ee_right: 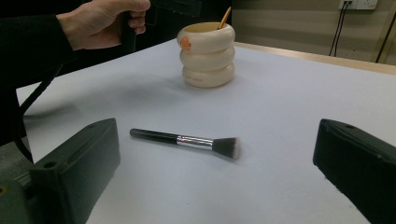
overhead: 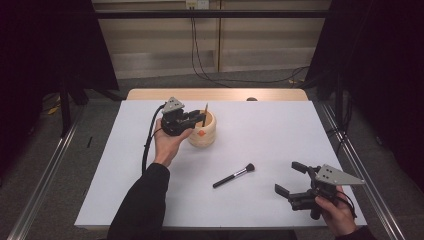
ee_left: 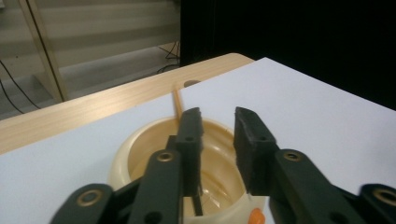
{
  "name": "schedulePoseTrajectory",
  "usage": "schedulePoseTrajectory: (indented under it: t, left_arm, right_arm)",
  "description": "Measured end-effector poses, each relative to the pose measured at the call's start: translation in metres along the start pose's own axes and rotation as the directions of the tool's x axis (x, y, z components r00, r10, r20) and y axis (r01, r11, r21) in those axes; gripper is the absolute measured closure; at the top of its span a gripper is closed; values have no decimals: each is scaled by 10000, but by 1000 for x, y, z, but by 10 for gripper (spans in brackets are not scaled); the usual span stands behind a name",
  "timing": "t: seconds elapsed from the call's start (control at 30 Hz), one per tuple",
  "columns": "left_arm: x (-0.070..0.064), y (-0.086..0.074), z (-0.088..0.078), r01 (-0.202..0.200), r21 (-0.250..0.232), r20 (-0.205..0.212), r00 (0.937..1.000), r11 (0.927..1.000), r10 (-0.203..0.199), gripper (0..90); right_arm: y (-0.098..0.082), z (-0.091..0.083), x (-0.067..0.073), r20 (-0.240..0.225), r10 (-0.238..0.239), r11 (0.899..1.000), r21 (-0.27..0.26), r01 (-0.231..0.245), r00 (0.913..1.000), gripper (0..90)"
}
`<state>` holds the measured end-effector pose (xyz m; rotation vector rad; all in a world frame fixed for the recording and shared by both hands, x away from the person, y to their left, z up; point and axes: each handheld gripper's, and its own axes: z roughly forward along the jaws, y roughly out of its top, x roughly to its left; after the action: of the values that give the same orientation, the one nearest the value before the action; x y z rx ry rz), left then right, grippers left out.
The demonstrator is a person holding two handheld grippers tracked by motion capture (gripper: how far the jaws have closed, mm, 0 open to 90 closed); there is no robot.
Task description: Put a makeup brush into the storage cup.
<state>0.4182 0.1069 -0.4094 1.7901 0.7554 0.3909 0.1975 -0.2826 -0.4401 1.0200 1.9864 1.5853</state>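
The left gripper (overhead: 196,119) is hovering over the cream ringed ceramic holder (overhead: 204,132), its jaws narrowly parted and gripping nothing, beside the slim wooden stick (overhead: 205,113) already standing inside. The black-handled makeup brush (overhead: 234,175) is lying on the white table (overhead: 280,130), near right, awaiting the wide-open right gripper (overhead: 289,178).

Wooden stick (overhead: 205,114) leans upright in cream ringed cup (overhead: 206,137); black makeup brush (overhead: 233,175) lies flat nearby.
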Motion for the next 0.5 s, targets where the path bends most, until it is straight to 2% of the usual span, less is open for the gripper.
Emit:
schedulePoseTrajectory:
  t: [0.07,0.1,0.17,0.2,0.3,0.37,0.4,0.47,0.5]
  left_arm:
    - [1,-1,1,69,-131,187,9998,9999,-67,646]
    - [1,-1,1,4,-105,79,10000,9999,-3,622]
    - [1,-1,1,92,-137,119,9999,9999,-90,553]
    - [1,-1,0,93,-131,-15,10000,9999,-94,513]
    - [3,1,-1,321,-244,-234,9992,9992,-327,350]
    - [3,1,-2,384,-231,-264,9989,9990,-390,261]
    - [5,0,-2,403,-254,-95,9991,9989,-406,231]
    - [3,1,-3,472,-201,-370,9982,9987,-479,158]
    - [4,1,-4,430,-178,-321,9985,9989,-435,135]
  right_arm:
    - [0,0,0,22,27,10000,18,-27,10000,0]
    - [0,0,0,19,-10,10000,6,10,10000,0]
    - [0,-1,0,-6,-39,10000,2,39,10000,0]
    - [0,-1,0,-11,-31,10000,12,31,10000,0]
    - [0,-1,0,7,-24,10000,0,24,10000,0]
    - [0,-1,0,-4,22,10000,-6,-22,10000,2]
    - [0,-1,0,-5,-45,10000,5,45,10000,3]
    - [0,0,1,-17,-33,10000,-13,33,10000,3]
    - [0,0,1,-16,-76,10000,7,76,10000,3]
